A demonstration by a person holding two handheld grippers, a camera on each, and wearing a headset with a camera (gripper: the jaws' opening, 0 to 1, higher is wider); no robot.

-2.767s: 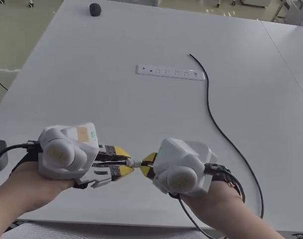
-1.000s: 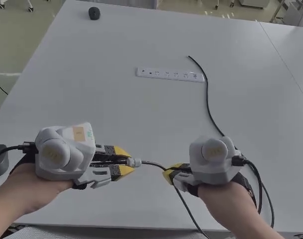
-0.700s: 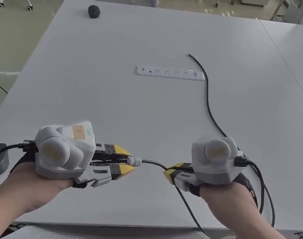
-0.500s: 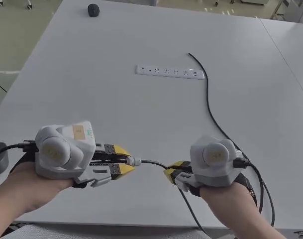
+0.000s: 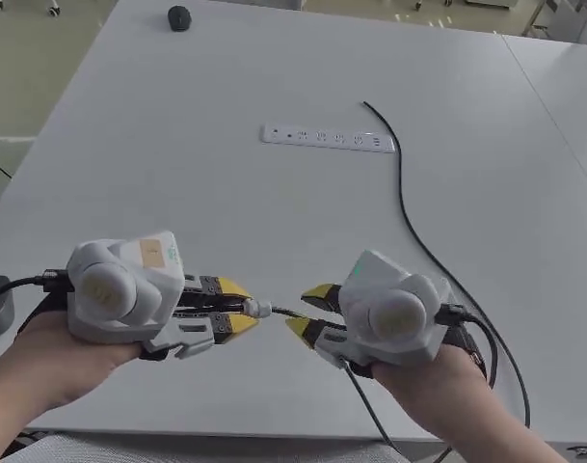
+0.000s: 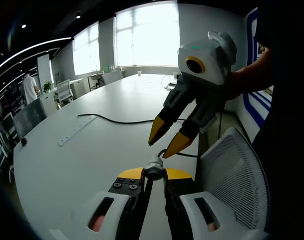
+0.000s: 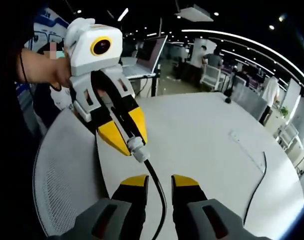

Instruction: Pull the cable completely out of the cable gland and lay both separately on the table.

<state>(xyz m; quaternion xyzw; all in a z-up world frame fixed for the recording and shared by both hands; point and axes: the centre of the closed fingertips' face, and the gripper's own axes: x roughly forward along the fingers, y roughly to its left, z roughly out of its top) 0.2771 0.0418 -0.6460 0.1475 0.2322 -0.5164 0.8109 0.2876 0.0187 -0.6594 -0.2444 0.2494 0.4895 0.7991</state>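
We hold the gland (image 5: 258,309) pinched at the tips of the left gripper (image 5: 240,307). Its cable (image 5: 283,313) runs straight across between the jaws of the right gripper (image 5: 306,309) (spread apart, not squeezing it), just above the table (image 5: 274,212).

The left gripper (image 5: 240,309) is pointing rightward, its jaws clamping the cable gland (image 5: 257,310). The right gripper (image 5: 307,309) is facing it, nearly tip to tip, with its jaws spread apart.

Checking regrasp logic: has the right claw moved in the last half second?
Yes. Against the power strip, which holds its place, the right claw shifted left toward the cable gland and now stands open.
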